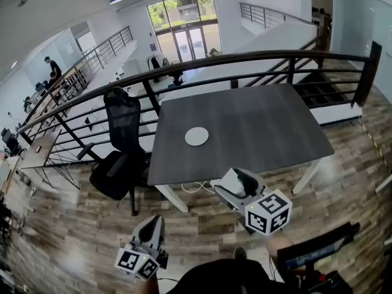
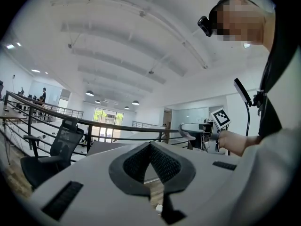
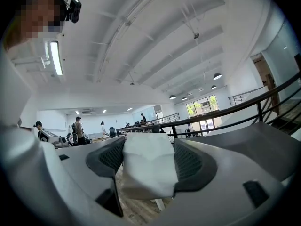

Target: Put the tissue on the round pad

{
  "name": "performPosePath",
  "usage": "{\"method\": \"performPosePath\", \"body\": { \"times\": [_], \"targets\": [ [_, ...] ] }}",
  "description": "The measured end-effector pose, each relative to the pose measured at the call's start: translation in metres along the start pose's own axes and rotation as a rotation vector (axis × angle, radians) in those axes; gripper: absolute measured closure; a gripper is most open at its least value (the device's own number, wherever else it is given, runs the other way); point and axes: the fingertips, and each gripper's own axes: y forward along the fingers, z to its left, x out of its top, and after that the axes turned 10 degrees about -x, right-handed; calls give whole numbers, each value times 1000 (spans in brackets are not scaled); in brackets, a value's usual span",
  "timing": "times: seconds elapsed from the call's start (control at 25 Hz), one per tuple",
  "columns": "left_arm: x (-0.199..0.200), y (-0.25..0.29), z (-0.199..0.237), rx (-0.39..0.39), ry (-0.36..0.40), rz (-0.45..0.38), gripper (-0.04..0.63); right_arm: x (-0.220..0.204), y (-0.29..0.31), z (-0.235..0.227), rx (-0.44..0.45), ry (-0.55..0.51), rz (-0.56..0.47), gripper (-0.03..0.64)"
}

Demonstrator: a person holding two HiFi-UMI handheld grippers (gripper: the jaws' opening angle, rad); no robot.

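Open office mezzanine, wood-pattern floor, dark railing (image 1: 245, 57) behind a dark grey table (image 1: 263, 127). An office chair (image 1: 122, 127) stands at the table's left end. The round pad (image 1: 196, 136) lies flat on the tabletop, left of centre, with nothing on it.

The right gripper (image 1: 237, 184) is clamped on the tissue (image 3: 146, 168), a white soft pack held across its width, with its long axis running forward along the jaws. In the head view this gripper sits at the table's near edge. The left gripper (image 1: 154, 224) is short of the table, with its jaws closed together and nothing between them.

Governing relation: the pad lies ahead of the right gripper and somewhat to its left (the loaded hand is also the nearer one). In the inspector's judgement, the carry is unfinished; the remaining move is forward and leftward over the tabletop.
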Motion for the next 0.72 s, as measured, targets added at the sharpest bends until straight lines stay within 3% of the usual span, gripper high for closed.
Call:
{"method": "performPosePath", "body": {
  "times": [0.12,0.72],
  "targets": [
    [-4,30,-4,21,14,25,592,4,5,-33,8,8,0,287],
    [-10,99,-17,47,41,64,592,3,29,-100,42,34,16,287]
  ]
}}
